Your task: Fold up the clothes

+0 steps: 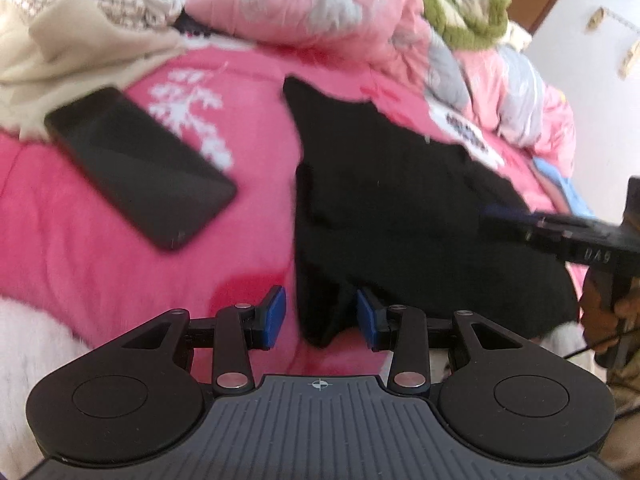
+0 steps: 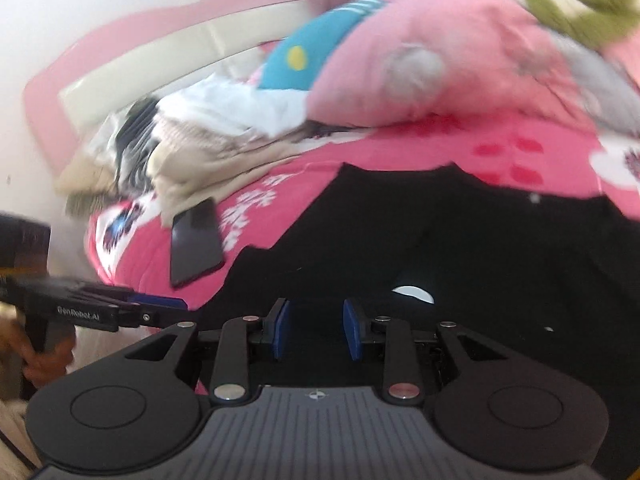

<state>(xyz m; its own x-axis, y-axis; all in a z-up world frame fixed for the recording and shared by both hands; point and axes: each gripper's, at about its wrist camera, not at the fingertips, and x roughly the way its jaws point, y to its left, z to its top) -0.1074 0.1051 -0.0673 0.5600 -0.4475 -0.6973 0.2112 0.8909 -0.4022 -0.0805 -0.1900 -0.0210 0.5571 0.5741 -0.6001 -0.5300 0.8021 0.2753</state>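
On the pink bed (image 1: 100, 220), beside a phone (image 1: 140, 168), the black garment (image 1: 400, 200) lies partly doubled over (how many folds is unclear), with more folding or smoothing likely left, its near corner between the left gripper (image 1: 320, 316)'s parted jaws, the right gripper (image 2: 316, 330) likewise agape above it.

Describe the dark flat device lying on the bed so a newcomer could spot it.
On the bright pink quilt, left of the black garment, lies a black rectangular smartphone, just below the beige clothes pile. It is the only rigid, glossy thing among soft fabrics.
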